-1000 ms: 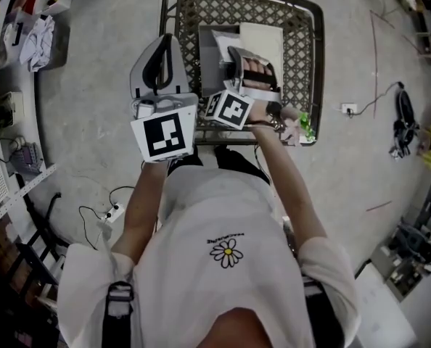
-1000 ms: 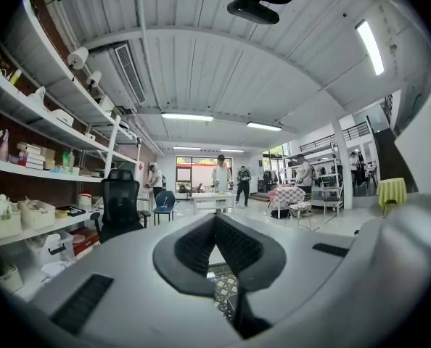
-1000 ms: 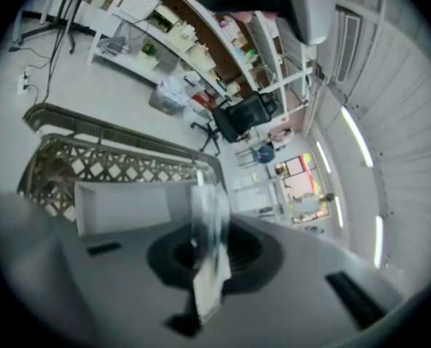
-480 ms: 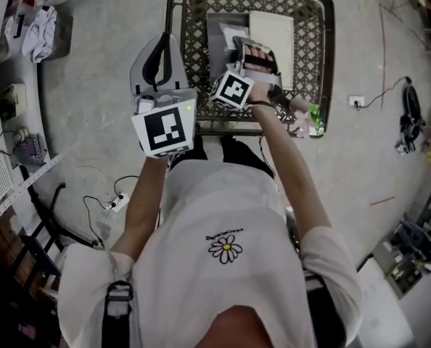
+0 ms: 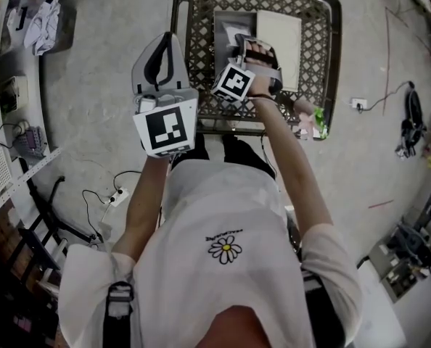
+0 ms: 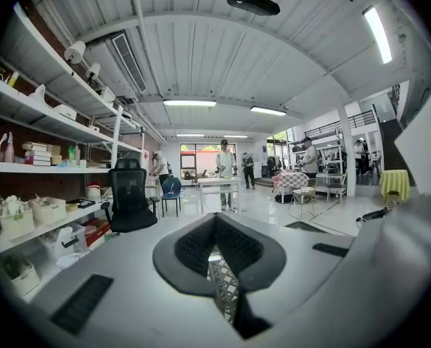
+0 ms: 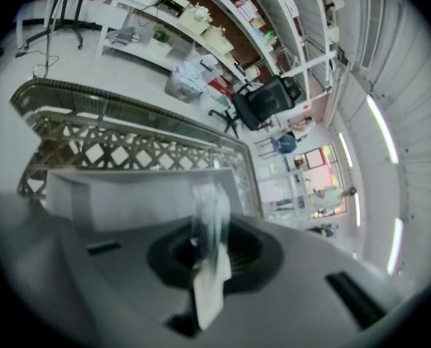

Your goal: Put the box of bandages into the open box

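My right gripper (image 5: pixel 253 55) reaches over a metal lattice cart (image 5: pixel 315 56) and is shut on the box of bandages (image 5: pixel 262 50), a small pack printed with skin-toned strips. In the right gripper view the jaws of the right gripper (image 7: pixel 208 256) pinch a thin white and clear edge of the bandage box (image 7: pixel 210 285). The open box (image 5: pixel 279 36) lies in the cart, its pale wall (image 7: pixel 128 194) just beyond the jaws. My left gripper (image 5: pixel 162 48) hangs left of the cart, shut and holding nothing; the left gripper (image 6: pixel 217 222) points into the room.
A green item (image 5: pixel 319 119) sits at the cart's near right corner. A power strip (image 5: pixel 115 195) and cables lie on the floor at left, next to shelving (image 5: pixel 5 122). An office chair (image 6: pixel 128 198) and several distant people stand in the room.
My right gripper has carried the bandage box farther over the cart, toward the open box. The left gripper has stayed beside the cart's left rim.
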Tool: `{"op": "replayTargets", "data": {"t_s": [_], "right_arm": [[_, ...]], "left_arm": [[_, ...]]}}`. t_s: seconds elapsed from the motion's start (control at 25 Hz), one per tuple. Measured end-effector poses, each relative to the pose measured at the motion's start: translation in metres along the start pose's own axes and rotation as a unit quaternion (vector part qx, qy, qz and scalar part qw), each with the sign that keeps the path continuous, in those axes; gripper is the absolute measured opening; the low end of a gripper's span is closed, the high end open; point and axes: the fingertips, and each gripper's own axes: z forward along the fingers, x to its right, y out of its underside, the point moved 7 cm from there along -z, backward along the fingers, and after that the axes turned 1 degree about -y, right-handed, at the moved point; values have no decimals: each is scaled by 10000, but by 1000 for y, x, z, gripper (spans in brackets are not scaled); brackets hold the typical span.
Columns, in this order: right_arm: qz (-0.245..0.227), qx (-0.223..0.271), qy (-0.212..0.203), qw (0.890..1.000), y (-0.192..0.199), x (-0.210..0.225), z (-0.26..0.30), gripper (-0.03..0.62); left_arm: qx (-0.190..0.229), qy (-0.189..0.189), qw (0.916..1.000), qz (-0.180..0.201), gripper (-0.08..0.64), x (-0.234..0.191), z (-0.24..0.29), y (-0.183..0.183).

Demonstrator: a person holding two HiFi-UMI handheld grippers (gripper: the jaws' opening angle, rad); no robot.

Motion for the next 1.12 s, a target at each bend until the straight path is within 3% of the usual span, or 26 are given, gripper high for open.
{"op": "replayTargets", "data": {"t_s": [0.4, 0.76, 0.88, 1.12], "right_arm": [[-138, -279, -114, 9994, 9, -15, 22, 43], [-203, -220, -378, 9988, 8, -19, 28, 44], [-184, -203, -486, 9984, 6, -19, 30, 127], [-4, -223, -978, 9950, 3, -17, 28, 212]], "left_arm": [[-259, -25, 9997, -44, 25, -2, -5, 16], [-372, -74, 9991, -165, 25, -5, -7, 27], [-377, -42, 9991, -182, 25, -5, -7, 28], [-396, 42, 9990, -214, 25, 0, -8, 28]]}}
